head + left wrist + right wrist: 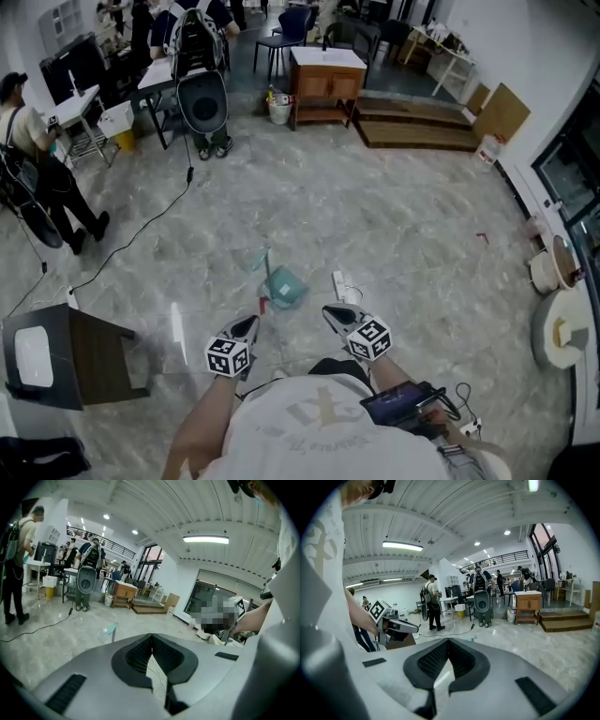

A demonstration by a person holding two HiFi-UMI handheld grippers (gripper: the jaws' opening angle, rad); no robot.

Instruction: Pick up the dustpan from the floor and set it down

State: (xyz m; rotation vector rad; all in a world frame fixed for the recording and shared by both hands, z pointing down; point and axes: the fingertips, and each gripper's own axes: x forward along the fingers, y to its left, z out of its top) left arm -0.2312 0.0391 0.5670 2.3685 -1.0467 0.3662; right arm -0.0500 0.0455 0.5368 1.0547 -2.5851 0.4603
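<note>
A teal dustpan [284, 287] lies on the grey marbled floor just ahead of me, its thin handle [267, 265] pointing away. The left gripper view shows the dustpan [111, 629] small, beyond the jaws and to their left. My left gripper [251, 322] hangs above the floor on the near left of the dustpan, jaws shut and empty. On the near right my right gripper [330, 312] hovers, its jaws also shut with nothing between them. Neither gripper touches the dustpan. The two jaw tips [151, 637] meet in the left gripper view, and the tips [448, 641] meet in the right gripper view.
A white power strip [339, 284] with a cord lies right of the dustpan. A dark side table [89, 361] stands at my left. A black cable [141, 228] crosses the floor. A person [37, 178] stands far left; a wooden cabinet [325, 84] and low wooden steps [417, 122] are at the back.
</note>
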